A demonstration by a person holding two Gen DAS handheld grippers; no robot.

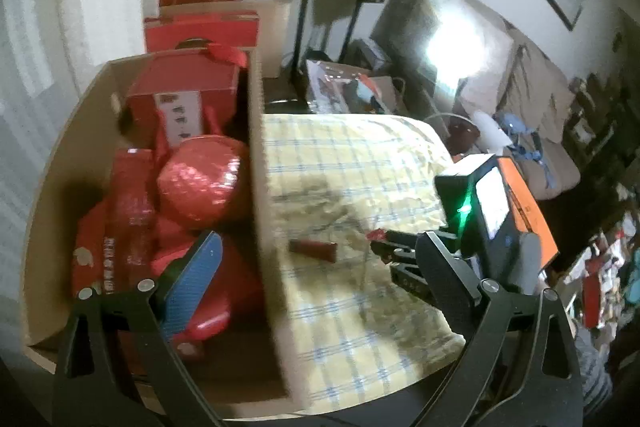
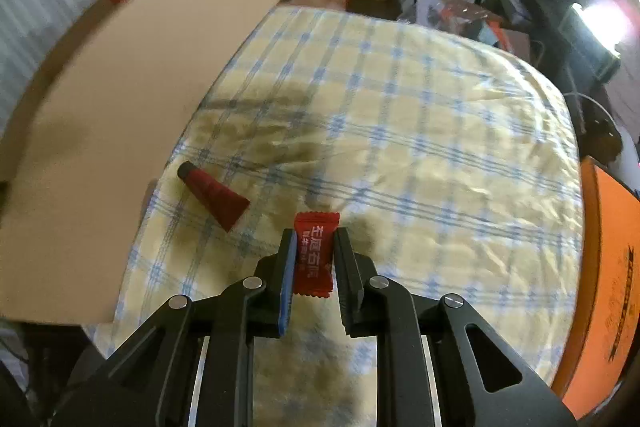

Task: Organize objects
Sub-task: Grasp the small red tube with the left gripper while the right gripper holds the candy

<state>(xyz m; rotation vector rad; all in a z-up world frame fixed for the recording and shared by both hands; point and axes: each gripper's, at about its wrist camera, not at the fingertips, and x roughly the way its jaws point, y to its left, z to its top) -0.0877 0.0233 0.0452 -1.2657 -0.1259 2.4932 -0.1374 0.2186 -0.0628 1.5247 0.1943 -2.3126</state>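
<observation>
R gripper (image 2: 314,259): jaws pressed on a red sachet (image 2: 315,254), white print on its face; sachet upright betw. the pads, top edge clear of the fingertips, above the cloth.
R gripper, other view: seen from L wrist cam at right (image 1: 380,241), small red bit at its tip; body w/ green light behind it.
L gripper (image 1: 316,247): jaws spread wide, nothing betw. them; blue-padded finger (image 1: 196,279) over the box, other finger (image 1: 448,275) over the cloth's right side.
Tube (image 2: 214,195): dark red, black cap, lying flat on cloth just beside the box wall, cap end toward the box; near the sachet, not touching. Also in L view (image 1: 314,250).
Box (image 2: 132,131): cardboard, open top, on left edge of the cloth; L view shows inside (image 1: 256,147) packed w/ red packages, incl. a round foil-wrapped one (image 1: 200,183).
Cloth (image 2: 420,131): yellow/blue plaid, wrinkled, shadowed in the middle.
Orange case (image 2: 604,267): at cloth's right edge.
Background: red gift boxes, speakers on stands, clutter; blurred.
</observation>
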